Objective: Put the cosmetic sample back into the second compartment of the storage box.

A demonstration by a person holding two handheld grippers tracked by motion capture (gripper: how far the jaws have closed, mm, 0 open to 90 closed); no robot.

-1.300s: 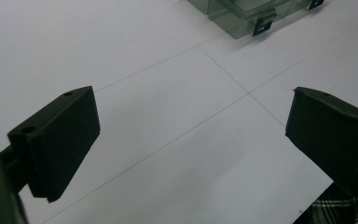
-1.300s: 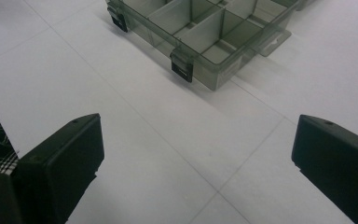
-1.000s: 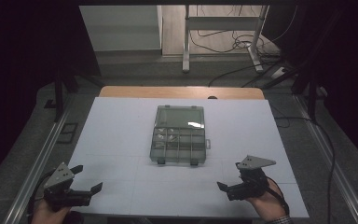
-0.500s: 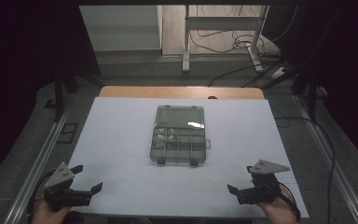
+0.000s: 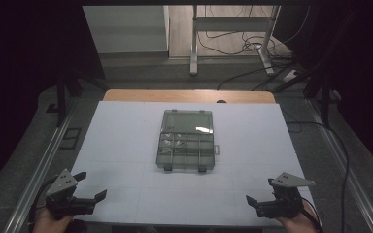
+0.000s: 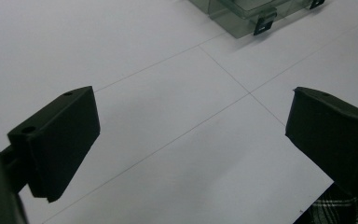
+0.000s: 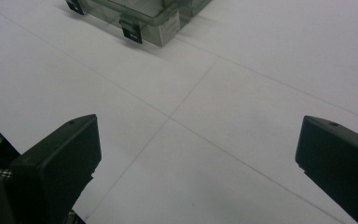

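Clear compartment box (image 5: 186, 140) mid-table, well apart from both empty, wide-open tongs, left (image 5: 90, 187) and right (image 5: 260, 191).

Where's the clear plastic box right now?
In the high view the clear plastic box sits mid-table on the white sheet, ahead of and between the left hand-held gripper and right hand-held gripper.

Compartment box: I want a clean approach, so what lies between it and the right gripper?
Nothing: in the high view, only bare white table sheet with thin grid lines separates the right gripper from the compartment box.
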